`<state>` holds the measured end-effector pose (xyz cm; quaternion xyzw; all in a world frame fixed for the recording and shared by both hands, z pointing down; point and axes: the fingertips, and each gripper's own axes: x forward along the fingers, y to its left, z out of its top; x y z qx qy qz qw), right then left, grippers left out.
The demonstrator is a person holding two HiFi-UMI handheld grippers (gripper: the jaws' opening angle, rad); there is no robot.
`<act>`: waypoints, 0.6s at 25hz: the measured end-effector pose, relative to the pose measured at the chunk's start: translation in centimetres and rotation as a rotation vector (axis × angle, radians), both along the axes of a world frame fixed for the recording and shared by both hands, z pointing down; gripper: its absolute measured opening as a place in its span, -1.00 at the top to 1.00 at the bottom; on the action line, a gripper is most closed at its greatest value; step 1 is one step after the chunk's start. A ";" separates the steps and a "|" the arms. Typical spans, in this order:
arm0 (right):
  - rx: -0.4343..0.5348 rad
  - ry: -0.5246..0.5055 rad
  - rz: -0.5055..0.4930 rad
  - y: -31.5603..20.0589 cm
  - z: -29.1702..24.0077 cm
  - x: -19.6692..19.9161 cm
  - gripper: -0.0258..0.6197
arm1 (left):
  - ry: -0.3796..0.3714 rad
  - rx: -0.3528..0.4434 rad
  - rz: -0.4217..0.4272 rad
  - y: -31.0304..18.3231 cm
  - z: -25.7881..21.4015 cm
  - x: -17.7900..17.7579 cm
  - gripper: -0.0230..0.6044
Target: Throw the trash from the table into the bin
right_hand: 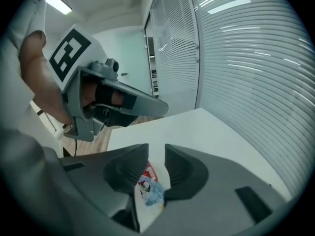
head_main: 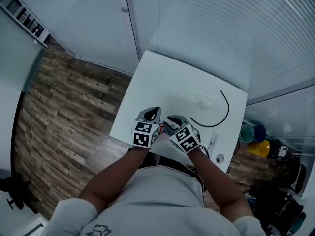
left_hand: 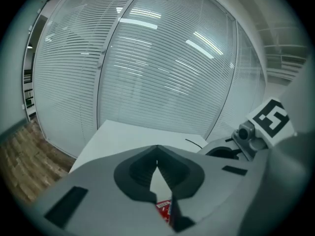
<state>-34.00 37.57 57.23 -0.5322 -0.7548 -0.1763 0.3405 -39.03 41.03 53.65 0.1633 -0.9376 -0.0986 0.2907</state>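
A small crumpled wrapper (head_main: 161, 128), red with pale blue print, lies near the front edge of the white table (head_main: 162, 77). My left gripper (head_main: 153, 114) hovers just left of it with its jaw tips touching; in the left gripper view (left_hand: 157, 157) the wrapper (left_hand: 164, 211) shows on the table through the gap beneath the tips. My right gripper (head_main: 173, 120) is just right of it. In the right gripper view (right_hand: 156, 149) its jaws stand a little apart, and the wrapper (right_hand: 150, 188) lies on the table below and between them, untouched by the pads.
A black cable (head_main: 224, 113) curves over the right of the table, beside a clear plastic scrap (head_main: 203, 101). A pen (head_main: 212, 140) and a small round object (head_main: 219, 158) lie at the front right corner. Teal, blue and yellow containers (head_main: 253, 134) stand on the floor to the right.
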 end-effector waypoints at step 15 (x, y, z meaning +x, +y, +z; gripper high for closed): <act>0.263 0.103 -0.481 0.4 8.3 4.0 -0.10 | 0.075 0.021 -0.157 2.4 4.2 0.0 0.91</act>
